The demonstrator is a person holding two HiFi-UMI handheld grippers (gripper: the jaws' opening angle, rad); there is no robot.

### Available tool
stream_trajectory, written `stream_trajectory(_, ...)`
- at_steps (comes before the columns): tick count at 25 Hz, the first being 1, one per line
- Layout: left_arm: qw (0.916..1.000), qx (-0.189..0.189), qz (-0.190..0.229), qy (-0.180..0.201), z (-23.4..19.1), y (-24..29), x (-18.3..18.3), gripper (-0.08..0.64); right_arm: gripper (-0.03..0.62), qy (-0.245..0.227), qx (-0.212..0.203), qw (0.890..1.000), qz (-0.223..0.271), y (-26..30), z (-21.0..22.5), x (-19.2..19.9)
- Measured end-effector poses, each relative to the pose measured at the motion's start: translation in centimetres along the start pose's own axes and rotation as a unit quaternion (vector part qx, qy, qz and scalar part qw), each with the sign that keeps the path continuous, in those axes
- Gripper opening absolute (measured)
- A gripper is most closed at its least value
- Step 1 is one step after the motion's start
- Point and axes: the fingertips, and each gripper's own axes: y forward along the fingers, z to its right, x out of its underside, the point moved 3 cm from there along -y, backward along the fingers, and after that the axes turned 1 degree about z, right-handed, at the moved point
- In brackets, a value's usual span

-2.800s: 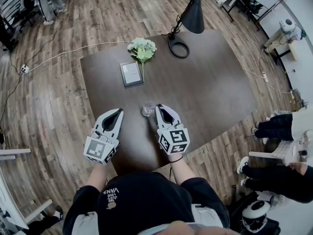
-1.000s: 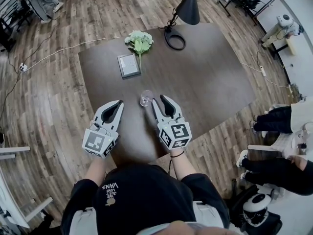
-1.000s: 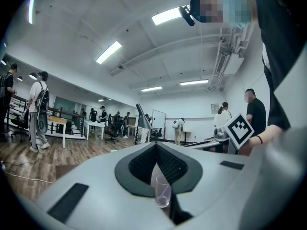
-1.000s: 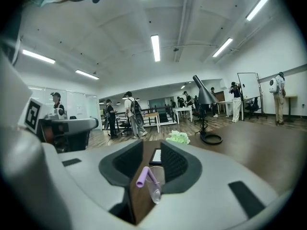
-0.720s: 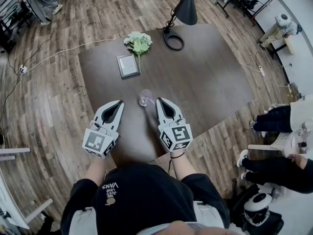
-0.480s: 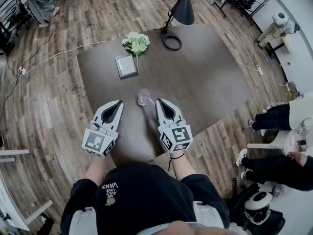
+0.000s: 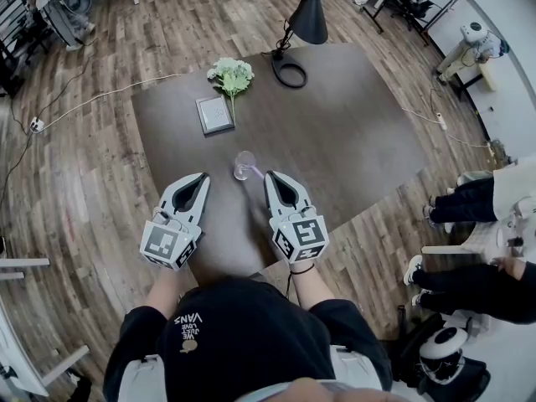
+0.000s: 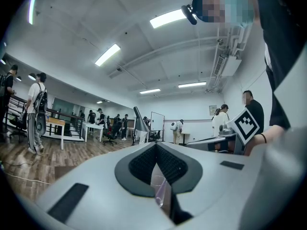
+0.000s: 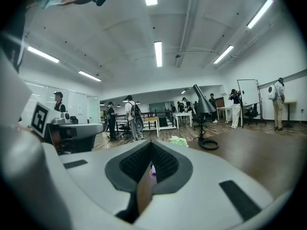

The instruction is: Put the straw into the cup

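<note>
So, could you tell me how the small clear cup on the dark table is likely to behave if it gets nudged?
The small clear cup looks thin and see-through, so it is probably light and easily tipped. It stands on the smooth dark table, so it may slide.

You stand over a dark brown worktop (image 7: 360, 141) on a wood-plank floor (image 7: 84, 182). At its far edge a black lamp (image 7: 308, 19) rises from a ring base, with a bunch of pale flowers (image 7: 230, 75) and a small grey frame (image 7: 214, 114) close by. A white cable (image 7: 109, 92) trails across the floor to your left. Long strip lights (image 8: 168, 18) glow on the white ceiling. Further off you have white tables (image 9: 182, 115), a whiteboard (image 9: 249, 92) and standing people (image 9: 130, 116). Seated people (image 7: 473, 208) are at your right.
</note>
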Motion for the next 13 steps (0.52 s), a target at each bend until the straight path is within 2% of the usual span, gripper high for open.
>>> stream_trajectory(13,1.0,-0.001,0.004,-0.003,0.5,-0.8,-0.5,0.009,0.015,0.001,0.0,1.0,0.006,-1.4,-0.6,-0.6)
